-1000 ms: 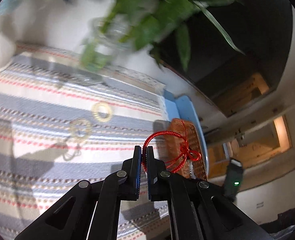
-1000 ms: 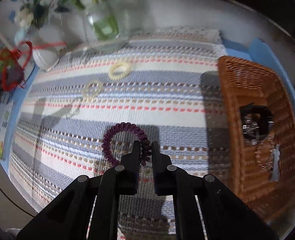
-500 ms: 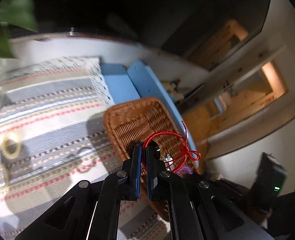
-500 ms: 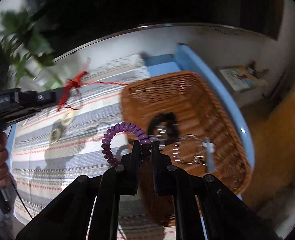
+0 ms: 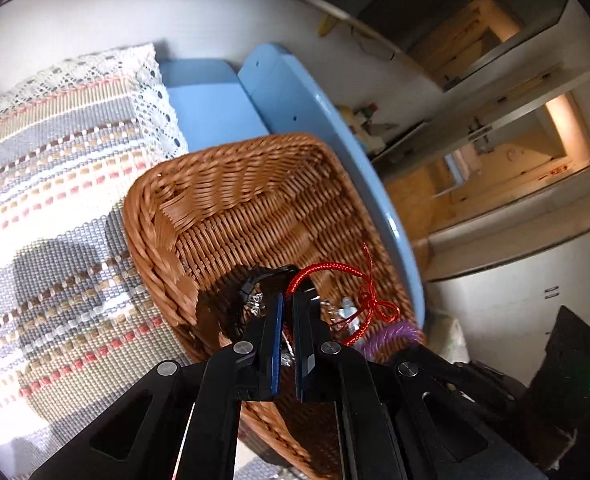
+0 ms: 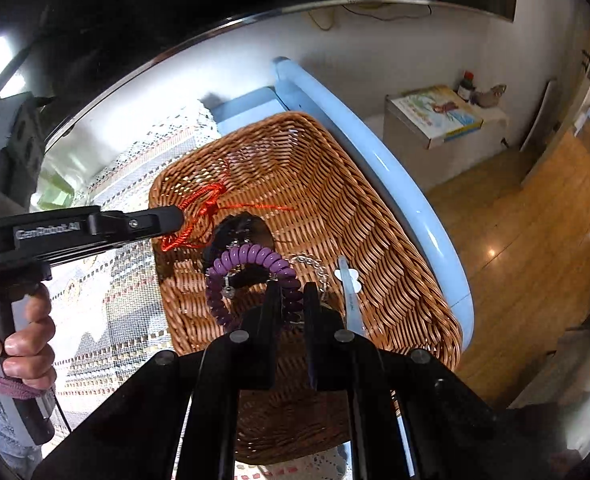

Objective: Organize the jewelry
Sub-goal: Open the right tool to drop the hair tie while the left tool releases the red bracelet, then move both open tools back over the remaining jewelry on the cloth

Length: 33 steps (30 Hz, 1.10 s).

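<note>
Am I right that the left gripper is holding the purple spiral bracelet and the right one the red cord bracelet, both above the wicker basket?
Not quite: they are swapped. The left gripper is shut on the red cord bracelet, and the right gripper on the purple spiral bracelet. Both do hang above the wicker basket, as the right wrist view shows.

Both grippers are matte black, with angular linkage arms joined by round silver screws. The left gripper [image 5: 286,316] has flat fingers [image 5: 274,344] edged in blue; seen from the right wrist, its side carries pale embossed lettering. The right gripper [image 6: 293,300] has plain black fingers [image 6: 271,308]. The left hand [image 6: 25,344] shows a maroon cuff over a grey patterned sleeve, beside a thin black cable.
</note>
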Available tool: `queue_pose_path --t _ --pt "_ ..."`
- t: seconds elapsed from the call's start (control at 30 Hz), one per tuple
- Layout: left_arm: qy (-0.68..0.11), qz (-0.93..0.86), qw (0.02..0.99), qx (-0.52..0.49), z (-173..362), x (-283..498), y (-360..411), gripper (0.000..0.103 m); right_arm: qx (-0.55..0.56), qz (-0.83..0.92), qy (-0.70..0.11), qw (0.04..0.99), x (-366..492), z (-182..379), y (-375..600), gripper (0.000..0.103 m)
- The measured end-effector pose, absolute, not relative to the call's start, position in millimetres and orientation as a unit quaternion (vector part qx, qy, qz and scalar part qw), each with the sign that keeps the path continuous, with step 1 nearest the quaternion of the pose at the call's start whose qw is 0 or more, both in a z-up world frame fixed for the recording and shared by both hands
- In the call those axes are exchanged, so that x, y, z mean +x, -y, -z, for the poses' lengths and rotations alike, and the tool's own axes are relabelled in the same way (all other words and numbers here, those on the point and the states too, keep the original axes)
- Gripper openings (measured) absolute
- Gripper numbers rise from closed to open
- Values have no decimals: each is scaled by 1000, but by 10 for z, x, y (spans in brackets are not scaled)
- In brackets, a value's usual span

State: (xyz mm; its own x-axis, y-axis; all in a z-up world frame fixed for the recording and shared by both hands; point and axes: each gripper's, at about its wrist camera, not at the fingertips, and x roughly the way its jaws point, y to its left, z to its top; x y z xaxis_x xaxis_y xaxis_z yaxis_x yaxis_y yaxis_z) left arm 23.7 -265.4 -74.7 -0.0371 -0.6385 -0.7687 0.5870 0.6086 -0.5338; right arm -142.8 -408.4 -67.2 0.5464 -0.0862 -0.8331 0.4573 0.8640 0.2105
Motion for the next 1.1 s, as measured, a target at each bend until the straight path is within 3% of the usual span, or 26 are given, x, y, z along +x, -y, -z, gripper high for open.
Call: queue_pose_path --t 0.33,0.5,0.57,0.67,0.87,1.1 --pt "-575 438 689 -58 776 323 2741 5 241 131 -462 844 -1448 879 4229 11" --pt "-558 449 690 -106 589 336 2477 16 227 123 -471 844 -1354 877 4173 15" --pt "-540 451 702 -109 458 294 2302 34 227 117 -472 844 -1323 847 4134 30" --pt "-509 441 732 -101 269 213 1893 40 238 95 -465 847 -1260 753 4038 50" --pt "-499 344 785 -126 287 195 800 43 201 25 -448 871 -995 443 3431 59" --pt "-512 207 818 -161 540 338 -474 43 178 -77 -447 873 -546 266 2551 59"
